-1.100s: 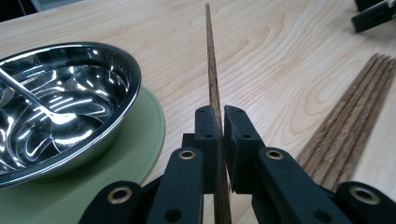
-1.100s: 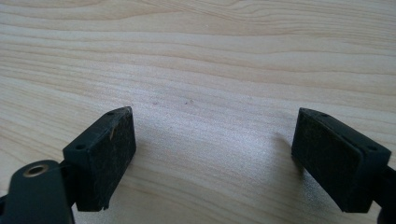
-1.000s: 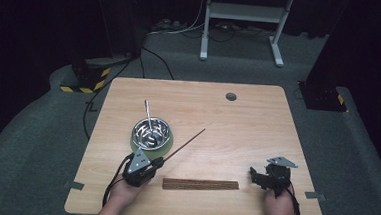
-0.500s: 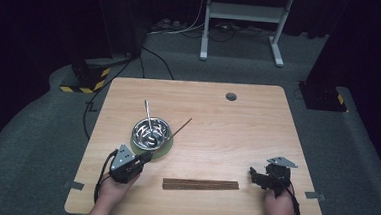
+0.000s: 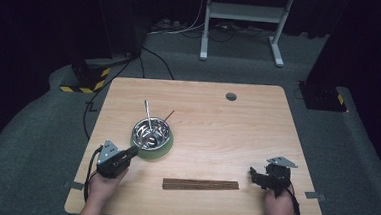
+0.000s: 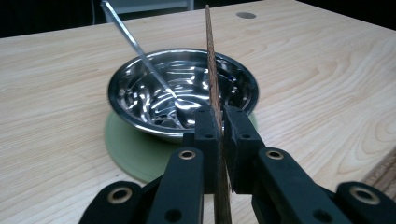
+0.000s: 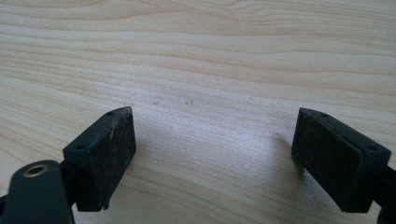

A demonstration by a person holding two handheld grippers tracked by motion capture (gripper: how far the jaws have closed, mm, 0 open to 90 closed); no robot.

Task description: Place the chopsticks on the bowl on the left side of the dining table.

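While the left tongs point(image 6: 218, 140) are clamped on a thin dark wooden stick point(image 6: 211, 65), the stick runs from between the pads up and over the steel bowl point(image 6: 183, 91), its far end reaching past the far rim; from above, the stick point(image 5: 167, 116) shows as a short dark line beyond the bowl point(image 5: 152, 132), with the left tongs point(image 5: 131, 151) just beside the bowl's near edge. I judge the stick to be very light and fairly stiff, yet thin enough to flex or snap if levered against the rim, so a pinch near one end, as here, suits it, kept flat between the pads so that it cannot swivel. Its rough grain should resist sliding in the pads. A metal utensil point(image 6: 140, 51) leans inside the bowl, which sits on a pale green mat point(image 6: 135, 149) and looks shiny and slick, likely to skate if the stick pushes it. More sticks lie in a flat row point(image 5: 201, 185) on the counter point(image 5: 257, 126) between the two hands. The right tongs point(image 7: 215, 158) stand wide apart over bare wood, holding nothing; in the high view they point(image 5: 254, 176) rest near the row's right end.
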